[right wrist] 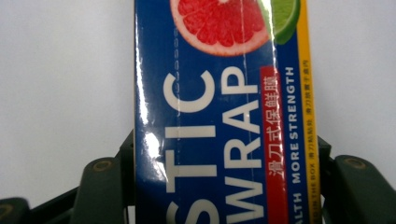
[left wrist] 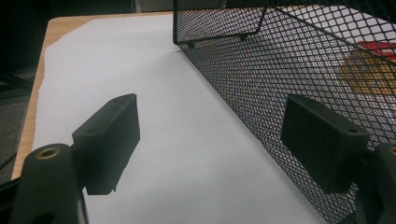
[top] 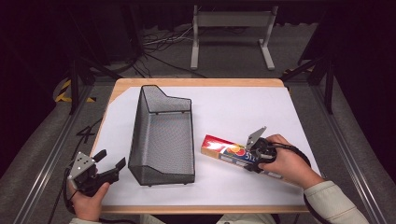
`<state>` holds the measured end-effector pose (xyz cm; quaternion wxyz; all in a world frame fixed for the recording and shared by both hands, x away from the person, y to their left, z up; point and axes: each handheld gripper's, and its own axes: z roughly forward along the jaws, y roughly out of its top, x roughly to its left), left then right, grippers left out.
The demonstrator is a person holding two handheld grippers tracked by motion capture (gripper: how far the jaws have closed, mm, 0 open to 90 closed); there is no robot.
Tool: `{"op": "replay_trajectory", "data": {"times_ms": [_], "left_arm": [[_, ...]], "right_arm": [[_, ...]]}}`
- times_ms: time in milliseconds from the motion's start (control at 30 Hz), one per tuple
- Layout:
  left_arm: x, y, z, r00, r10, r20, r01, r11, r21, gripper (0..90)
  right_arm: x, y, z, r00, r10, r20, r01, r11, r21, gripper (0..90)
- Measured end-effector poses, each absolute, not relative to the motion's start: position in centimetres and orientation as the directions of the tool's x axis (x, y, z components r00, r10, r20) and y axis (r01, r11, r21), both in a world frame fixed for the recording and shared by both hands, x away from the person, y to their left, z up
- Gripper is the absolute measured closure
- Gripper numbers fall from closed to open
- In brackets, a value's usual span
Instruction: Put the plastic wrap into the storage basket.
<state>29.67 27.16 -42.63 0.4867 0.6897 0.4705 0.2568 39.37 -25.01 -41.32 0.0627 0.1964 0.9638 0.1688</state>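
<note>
- Step in hand, as I read it: grip the long blue-and-red cardboard plastic wrap box, lying flat on the white-covered desk just right of the black wire-mesh basket.
- Do it well: pinch across the narrow width and near the middle, so the long box won't tip on lifting.
- Right tongs: partly closed, jaws flanking the box's long edges and apparently touching them.
- Left tongs: wide, empty, beside the basket's wall.
</note>
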Motion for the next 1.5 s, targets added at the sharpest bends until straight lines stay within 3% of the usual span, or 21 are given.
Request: {"op": "replay_trajectory", "data": {"times_ms": [233, 933, 1500], "left_arm": [[29.7, 27.2, -42.6, 0.424, 0.900, -0.102, 0.398, -0.084, 0.913, 20.4], [29.0, 27.0, -42.4, 0.406, 0.913, -0.047, 0.375, -0.119, 0.919, 20.4], [28.9, 27.1, -42.4, 0.403, 0.914, -0.046, 0.376, -0.120, 0.919, 20.4]], "right_arm": [[39.1, -25.1, -40.6, -0.910, 0.409, -0.069, 0.358, 0.858, 0.369, 39.7], [38.9, -23.9, -33.2, -0.878, 0.469, -0.090, 0.362, 0.777, 0.515, 39.6], [40.1, -21.3, -29.9, -0.850, 0.518, -0.097, 0.391, 0.742, 0.544, 39.7]]}}
